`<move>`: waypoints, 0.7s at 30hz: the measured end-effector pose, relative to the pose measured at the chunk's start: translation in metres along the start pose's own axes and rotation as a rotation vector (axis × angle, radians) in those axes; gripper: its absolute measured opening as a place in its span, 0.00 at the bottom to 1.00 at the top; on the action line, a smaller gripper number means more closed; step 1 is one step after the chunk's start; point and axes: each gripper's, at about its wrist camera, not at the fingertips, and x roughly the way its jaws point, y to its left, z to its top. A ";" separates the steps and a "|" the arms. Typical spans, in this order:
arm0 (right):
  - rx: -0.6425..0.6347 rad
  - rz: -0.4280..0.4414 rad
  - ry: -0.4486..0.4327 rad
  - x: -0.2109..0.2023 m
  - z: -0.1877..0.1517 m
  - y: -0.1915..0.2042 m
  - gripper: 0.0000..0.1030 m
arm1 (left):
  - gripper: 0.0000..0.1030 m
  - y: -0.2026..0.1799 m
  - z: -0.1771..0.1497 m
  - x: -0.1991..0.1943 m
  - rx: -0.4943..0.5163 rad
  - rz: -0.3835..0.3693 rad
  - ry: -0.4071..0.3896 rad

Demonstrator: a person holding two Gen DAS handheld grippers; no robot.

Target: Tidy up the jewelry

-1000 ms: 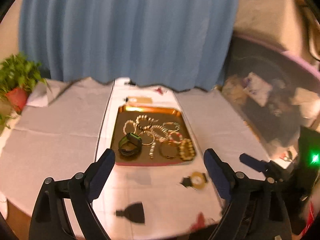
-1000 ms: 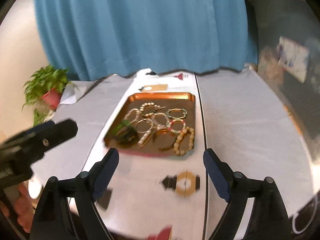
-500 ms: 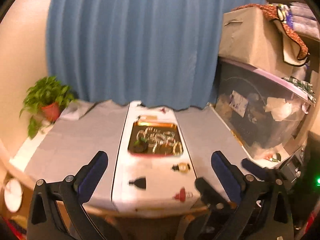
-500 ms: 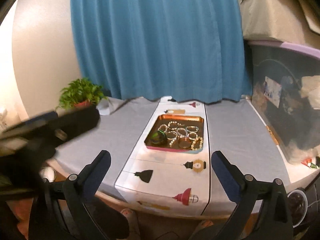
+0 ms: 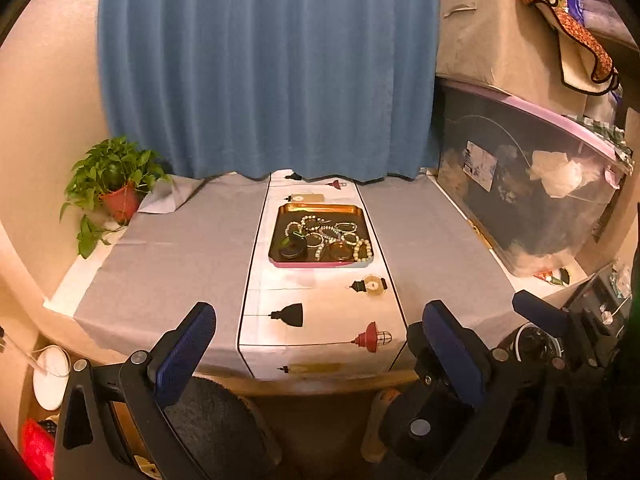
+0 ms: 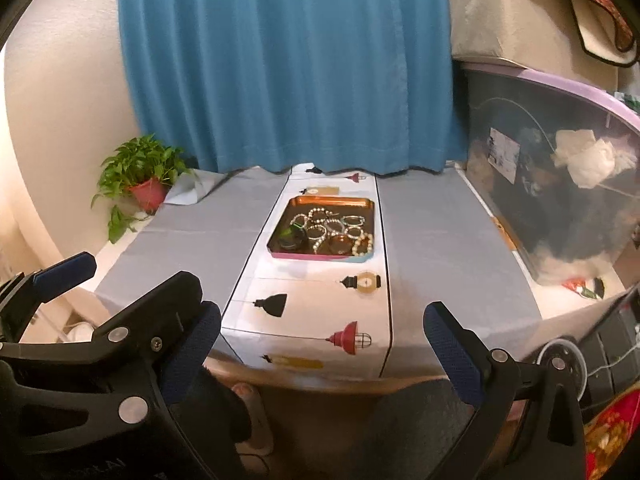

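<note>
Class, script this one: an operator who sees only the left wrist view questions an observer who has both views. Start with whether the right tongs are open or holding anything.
Operator: Of the right tongs I see only one blue finger. Are they open?
Observer: Yes. The right wrist view shows both fingers wide apart, with nothing between them.
Operator: Where do my left tongs sit relative to them?
Observer: Close on their left side. The black frame of the left tongs overlaps the right tongs' left finger in that view.
Operator: Is there anything low on the far right that I miss?
Observer: A red patterned cloth fills the lower right corner of that view.
</note>
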 end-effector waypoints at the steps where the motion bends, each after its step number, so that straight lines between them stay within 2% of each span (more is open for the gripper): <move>1: 0.001 0.007 0.002 0.000 0.000 -0.001 0.98 | 1.00 0.000 0.000 -0.001 0.001 0.008 0.005; 7: 0.020 0.041 0.011 -0.002 -0.003 -0.004 0.98 | 0.99 -0.003 -0.001 -0.004 0.022 0.038 0.022; 21: 0.038 0.067 0.069 0.019 -0.008 0.000 0.98 | 0.99 0.001 -0.005 0.012 0.034 0.033 0.082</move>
